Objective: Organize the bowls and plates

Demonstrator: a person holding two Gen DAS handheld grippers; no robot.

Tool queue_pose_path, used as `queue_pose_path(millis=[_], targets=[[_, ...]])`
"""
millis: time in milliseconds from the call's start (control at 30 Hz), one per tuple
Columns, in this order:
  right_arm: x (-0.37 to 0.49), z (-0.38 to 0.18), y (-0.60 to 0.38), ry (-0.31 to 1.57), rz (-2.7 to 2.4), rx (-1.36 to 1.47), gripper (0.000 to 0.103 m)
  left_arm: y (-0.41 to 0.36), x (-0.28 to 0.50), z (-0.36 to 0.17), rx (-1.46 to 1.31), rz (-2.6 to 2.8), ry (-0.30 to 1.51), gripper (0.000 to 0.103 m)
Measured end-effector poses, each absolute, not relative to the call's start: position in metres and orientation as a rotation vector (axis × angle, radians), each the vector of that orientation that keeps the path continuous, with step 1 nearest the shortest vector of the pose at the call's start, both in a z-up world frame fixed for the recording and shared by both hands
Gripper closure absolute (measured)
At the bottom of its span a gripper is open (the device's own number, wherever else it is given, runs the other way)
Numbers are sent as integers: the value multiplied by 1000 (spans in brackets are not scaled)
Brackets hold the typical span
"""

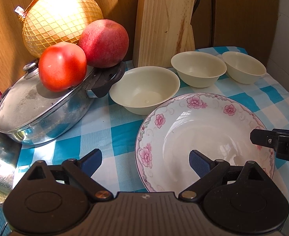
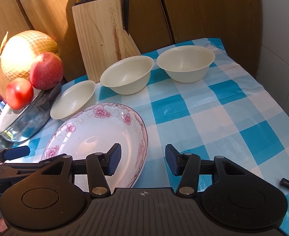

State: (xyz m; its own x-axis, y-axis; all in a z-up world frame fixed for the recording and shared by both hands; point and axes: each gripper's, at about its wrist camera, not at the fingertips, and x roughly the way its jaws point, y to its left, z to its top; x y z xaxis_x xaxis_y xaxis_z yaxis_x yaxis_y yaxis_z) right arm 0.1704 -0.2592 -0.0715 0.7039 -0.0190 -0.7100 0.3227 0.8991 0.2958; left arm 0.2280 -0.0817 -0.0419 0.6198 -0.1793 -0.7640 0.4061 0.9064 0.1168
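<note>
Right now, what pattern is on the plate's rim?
Pink flowers with thin scrollwork on the white plate; clearest in the left wrist view.

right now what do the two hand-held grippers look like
Both match: the left hand-held gripper and right hand-held gripper are matte black plastic, each with a ribbed centre plate bearing a small compass-like mark, two round side discs, angular linkage arms on brass-coloured pivot pins, and blue textured pads on the fingers. No cables show.

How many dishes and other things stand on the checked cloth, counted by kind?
Cream bowls: 3
Floral plate: 1
Lidded steel pot: 1
Wooden knife block: 1
Fruit by the pot (tomato, apple, netted pomelo): 3
Total: 9
</note>
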Motion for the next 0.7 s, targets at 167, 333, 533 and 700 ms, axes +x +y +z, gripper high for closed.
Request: queue_pose_path(millis=[167, 333, 533, 700], targets=[[171, -72, -259, 773, -196, 424, 45, -83, 228, -43, 297, -349, 841, 12], [172, -73, -259, 779, -193, 437, 45, -84, 228, -44, 305, -354, 844, 12], [174, -77, -259, 795, -196, 447, 45, -85, 229, -46, 308, -363, 852, 12], [176, -81, -260, 813, -190, 470, 45, -85, 230, -48, 301, -378, 868, 13]])
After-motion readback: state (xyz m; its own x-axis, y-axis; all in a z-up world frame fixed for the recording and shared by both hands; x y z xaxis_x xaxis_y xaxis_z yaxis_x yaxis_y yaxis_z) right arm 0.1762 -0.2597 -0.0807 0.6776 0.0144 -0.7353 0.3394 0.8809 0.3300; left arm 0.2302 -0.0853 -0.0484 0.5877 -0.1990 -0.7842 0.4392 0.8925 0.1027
